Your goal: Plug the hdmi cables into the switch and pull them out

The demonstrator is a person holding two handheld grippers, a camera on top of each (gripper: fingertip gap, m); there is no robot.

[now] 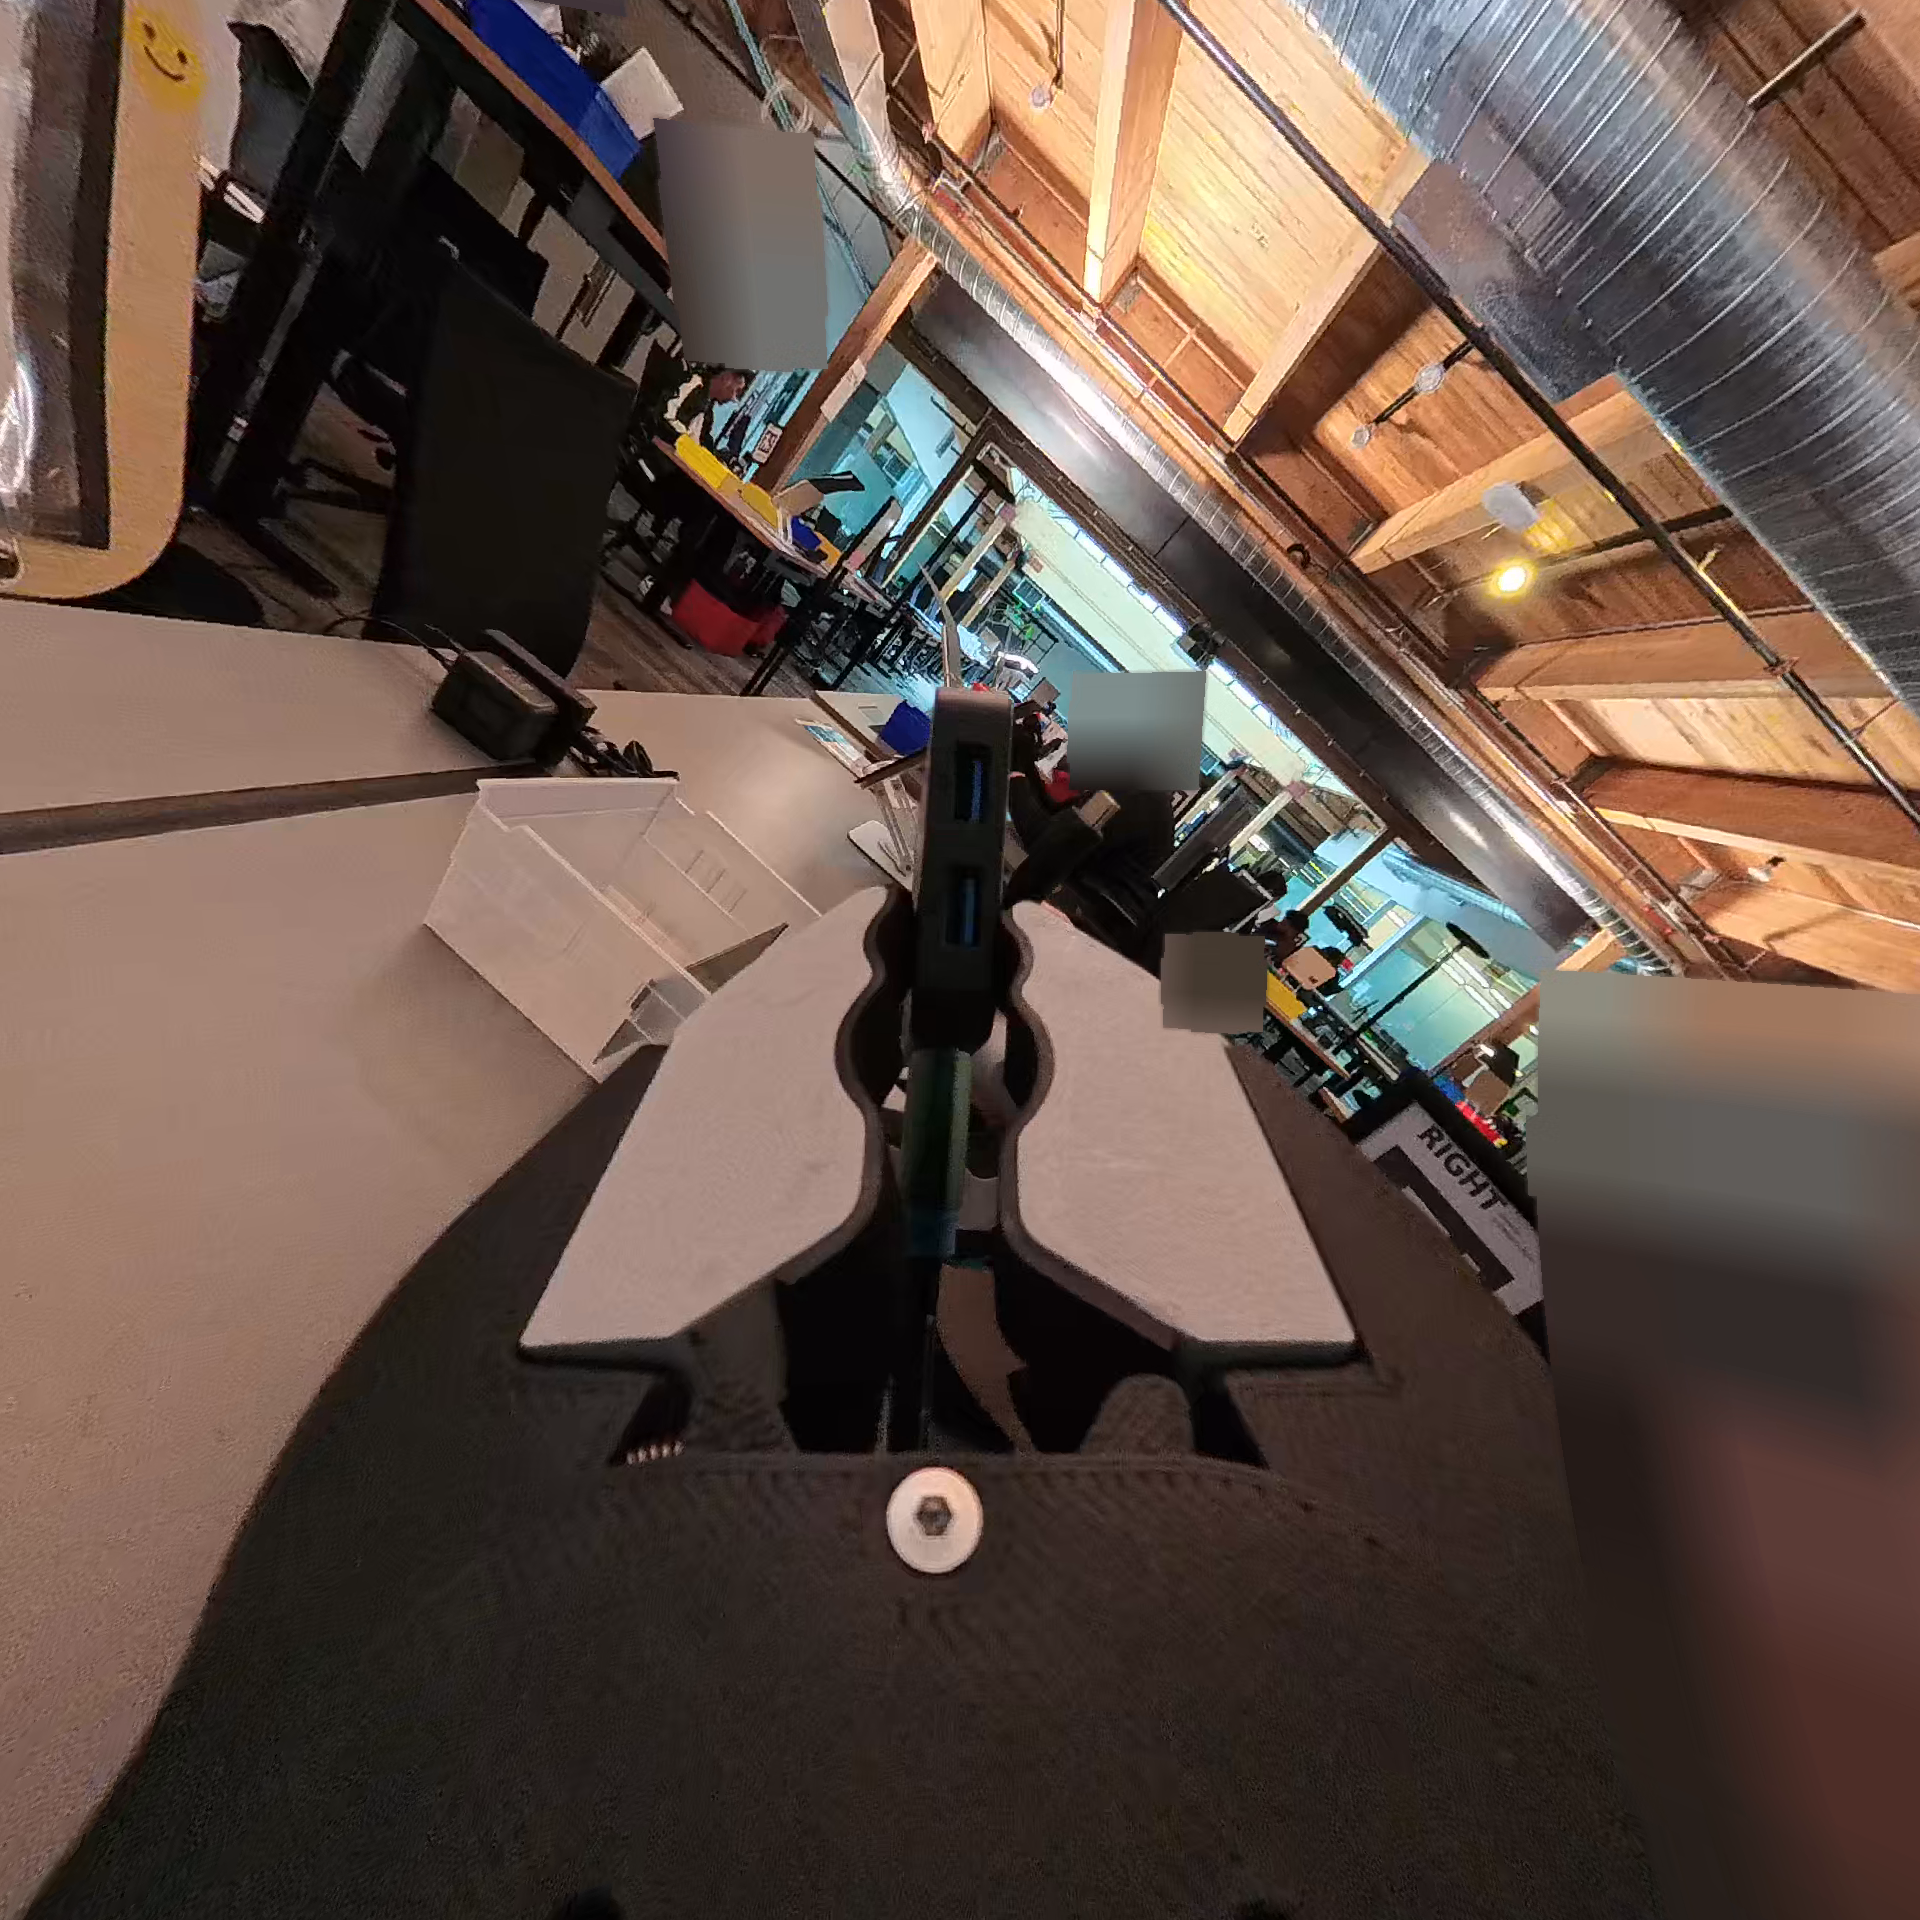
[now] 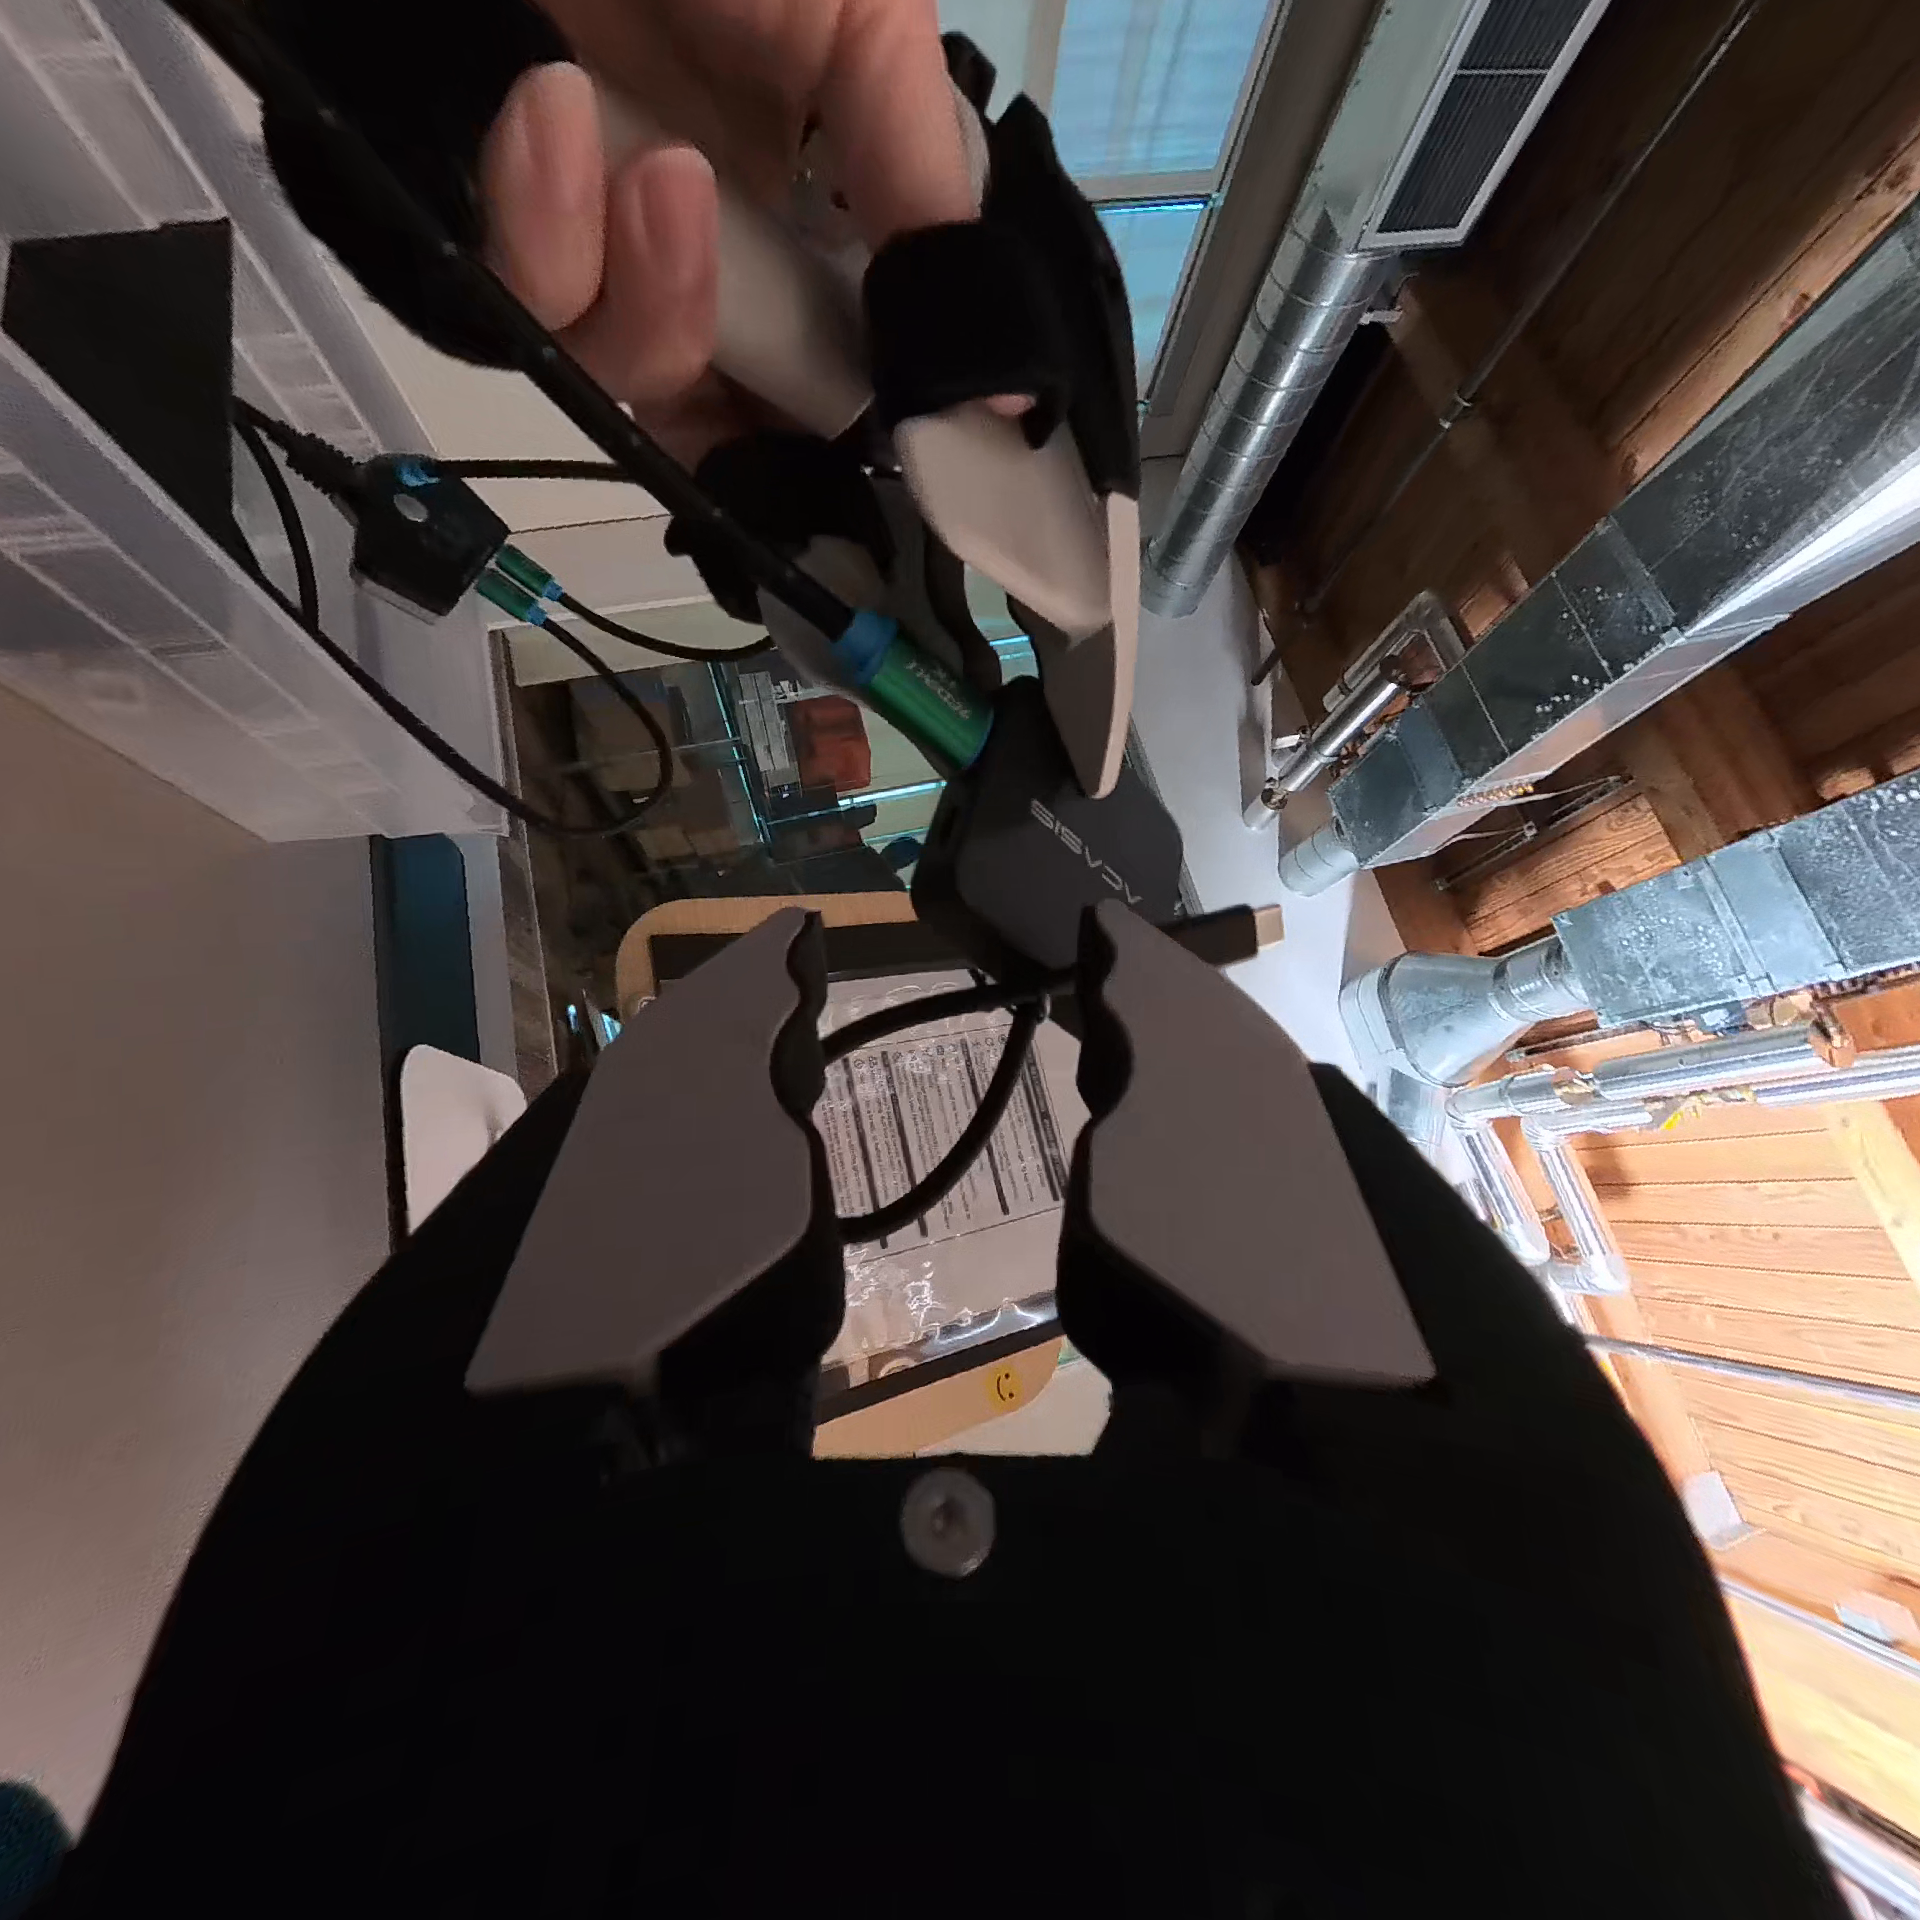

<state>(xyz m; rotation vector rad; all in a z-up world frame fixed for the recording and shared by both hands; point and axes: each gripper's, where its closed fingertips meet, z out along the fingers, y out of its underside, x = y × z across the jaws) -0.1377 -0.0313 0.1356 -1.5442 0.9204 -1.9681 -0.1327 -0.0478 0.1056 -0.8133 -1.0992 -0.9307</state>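
My left gripper is shut on the black switch and holds it up off the table, with two blue ports facing the camera. A green-collared cable plug sits in the switch's near end, between my fingers. In the right wrist view the switch hangs from the left gripper's pale fingers, with the green plug in it. My right gripper is open and empty just below the switch. A black cable plug with a metal tip sticks out past my right fingertip.
A clear plastic bin and a black power brick lie on the pale table. A second black adapter with green plugs hangs by the bin. A black cable loop lies over a bagged board.
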